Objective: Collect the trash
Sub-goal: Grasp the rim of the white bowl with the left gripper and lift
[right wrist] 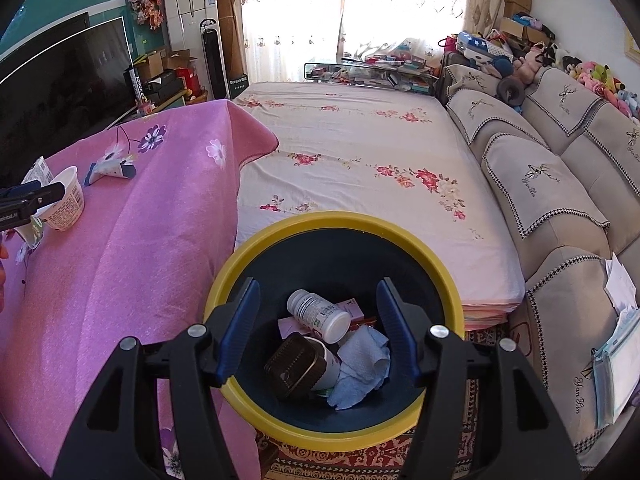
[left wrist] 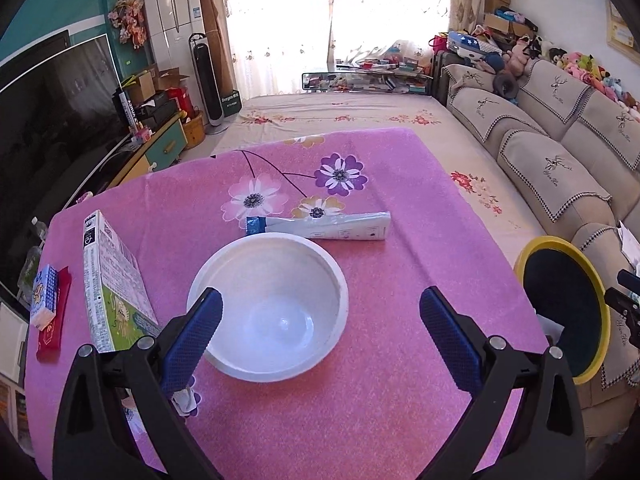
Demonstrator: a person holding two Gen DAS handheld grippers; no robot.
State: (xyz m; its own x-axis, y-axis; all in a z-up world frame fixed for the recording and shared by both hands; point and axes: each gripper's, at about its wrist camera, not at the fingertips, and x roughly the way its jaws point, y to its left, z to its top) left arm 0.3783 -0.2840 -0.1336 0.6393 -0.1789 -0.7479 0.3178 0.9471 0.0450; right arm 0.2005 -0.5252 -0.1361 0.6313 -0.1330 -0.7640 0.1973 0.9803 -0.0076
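White bowl (left wrist: 267, 307) sat on pink cloth (left wrist: 360, 400), empty, upright, toothpaste tube (left wrist: 320, 229) just behind, carton (left wrist: 114, 284) at left. Left gripper (left wrist: 320, 336) hovered over bowl, jaws apart, nothing held; one pad over near rim. Best grab: pinch rim wall, not span whole bowl. Right gripper (right wrist: 318, 328) sat spread and empty over yellow-rimmed bin (right wrist: 256, 400), white bottle (right wrist: 318, 314) and blue tissue (right wrist: 362, 364) inside.

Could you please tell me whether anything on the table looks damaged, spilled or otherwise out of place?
Nothing is spilled. The toothpaste tube behind the white bowl lies flattened and creased, apparently used up. The carton lies on its side to the left of the bowl. The bowl itself stands upright and looks empty.
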